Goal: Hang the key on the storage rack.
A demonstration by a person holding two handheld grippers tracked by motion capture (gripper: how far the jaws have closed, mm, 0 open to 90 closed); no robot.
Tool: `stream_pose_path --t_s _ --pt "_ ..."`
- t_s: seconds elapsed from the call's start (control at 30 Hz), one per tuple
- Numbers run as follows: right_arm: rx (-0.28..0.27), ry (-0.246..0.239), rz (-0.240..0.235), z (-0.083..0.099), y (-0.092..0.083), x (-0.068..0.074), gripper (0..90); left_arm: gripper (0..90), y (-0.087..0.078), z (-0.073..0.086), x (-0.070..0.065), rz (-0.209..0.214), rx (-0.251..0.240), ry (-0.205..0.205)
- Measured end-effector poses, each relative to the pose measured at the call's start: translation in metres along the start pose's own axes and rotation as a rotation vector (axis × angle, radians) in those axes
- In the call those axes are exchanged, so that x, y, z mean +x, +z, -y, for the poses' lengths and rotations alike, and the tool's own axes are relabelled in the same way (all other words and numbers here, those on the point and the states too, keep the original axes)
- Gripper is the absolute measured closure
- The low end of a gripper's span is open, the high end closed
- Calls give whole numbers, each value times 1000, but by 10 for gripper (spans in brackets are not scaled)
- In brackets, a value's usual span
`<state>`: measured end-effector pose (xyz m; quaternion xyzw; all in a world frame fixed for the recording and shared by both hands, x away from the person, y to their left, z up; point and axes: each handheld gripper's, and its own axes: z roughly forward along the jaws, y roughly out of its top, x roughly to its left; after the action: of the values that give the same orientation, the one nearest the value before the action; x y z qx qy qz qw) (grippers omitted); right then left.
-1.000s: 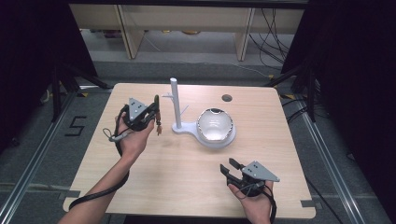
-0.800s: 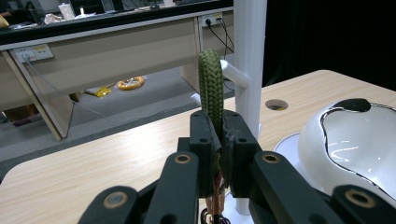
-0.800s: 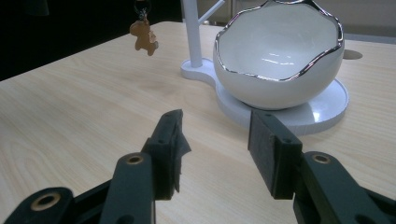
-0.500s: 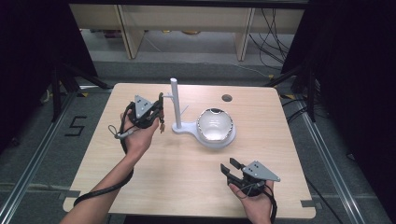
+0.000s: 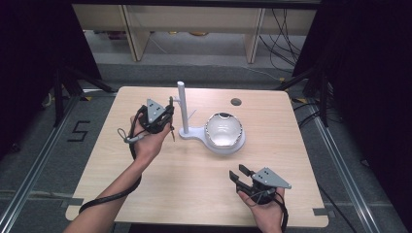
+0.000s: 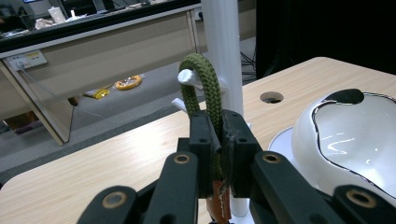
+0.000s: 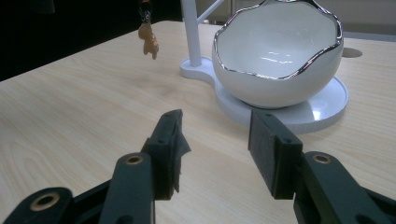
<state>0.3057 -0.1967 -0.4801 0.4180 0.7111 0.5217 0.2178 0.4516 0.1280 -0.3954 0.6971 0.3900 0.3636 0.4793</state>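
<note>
Left gripper view: cord loop [image 6: 204, 88] upright.

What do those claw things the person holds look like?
Each tool, left and right, is black, with two blocky jaws on arms joined by brass-coloured pins. A grey three-cornered plate sits on top. A black cable trails from each. The forearms are bare, with no sleeves.

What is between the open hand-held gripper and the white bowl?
Nothing but bare table. In the right gripper view, light wood runs from the right hand-held gripper up to the round base under the bowl.
</note>
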Motion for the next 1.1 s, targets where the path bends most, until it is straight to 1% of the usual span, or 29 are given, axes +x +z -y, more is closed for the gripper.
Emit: stream_pose_path --t_s 0.03,0.1,0.13,0.17,0.2,0.23,0.3,0.33,0.37,0.4,0.43,0.47,0.5,0.53,0.6,0.67,0.7,0.77,0.8,0.83,0.87,0.9,0.93,1.0,1.03,1.07,1.1 --pt "1 3 0 0 0 0 556 831 1 0 0 3 3 4" --pt "3 7 -2 0 0 0 556 829 5 0 0 24 0 17" --pt "-1 -7 -4 0 0 -1 555 825 6 1 -1 33 4 10" --pt "-8 -19 -5 0 1 -2 556 821 6 2 -1 37 6 12" --pt "-8 -18 -8 0 0 -2 556 810 7 2 -1 43 7 8" --pt "-6 -1 -10 1 0 -2 556 798 7 2 -1 52 1 4" --pt "0 -20 3 0 -1 -3 556 758 6 3 1 63 -6 4" --pt "-1 -29 7 0 -2 -4 556 723 5 4 1 69 -13 -16" --pt "-6 -12 0 0 -1 -3 556 690 3 5 1 74 -18 -28" --pt "-10 -16 -3 0 -1 -4 555 672 1 6 2 79 -21 -39" --pt "-13 -9 -9 0 -1 -5 555 654 -1 7 3 85 -22 -38" --pt "-19 -13 -2 0 -1 -5 555 632 -3 9 3 89 -21 -46" --pt "0 -2 12 0 -3 -4 555 611 -5 10 4 92 -22 -52" --pt "-6 -6 14 0 -3 -5 555 588 -7 12 6 93 -20 -55" --pt "-7 -7 17 0 -3 -6 554 552 -12 15 8 99 -17 -75" --pt "3 -8 16 0 -3 -6 553 515 -17 18 11 108 -10 -81" --pt "-3 -14 13 0 -2 -7 553 501 -20 20 12 113 -8 -89" --pt "-1 -2 10 1 -2 -7 552 471 -25 24 14 124 -7 -91" --pt "-5 -11 21 1 -2 -8 551 460 -28 26 15 124 -6 -95" --pt "1 1 26 2 -2 -7 549 449 -31 28 16 125 -5 -98" --pt "-6 -24 30 2 -2 -8 548 440 -33 30 17 125 -7 -104" --pt "7 15 23 2 -3 -6 546 431 -36 32 19 126 -4 -105" --pt "-2 -11 25 2 -1 -8 545 424 -39 34 19 127 -4 -111" --pt "3 1 24 2 -2 -8 543 414 -43 39 21 130 -3 -111" --pt "2 -9 20 3 -1 -9 542 412 -45 42 21 129 -5 -113" --pt "-10 -9 13 3 0 -9 542 409 -47 44 22 132 -8 -114" --pt "-10 -8 16 3 0 -9 541 406 -49 46 23 128 -5 -115"
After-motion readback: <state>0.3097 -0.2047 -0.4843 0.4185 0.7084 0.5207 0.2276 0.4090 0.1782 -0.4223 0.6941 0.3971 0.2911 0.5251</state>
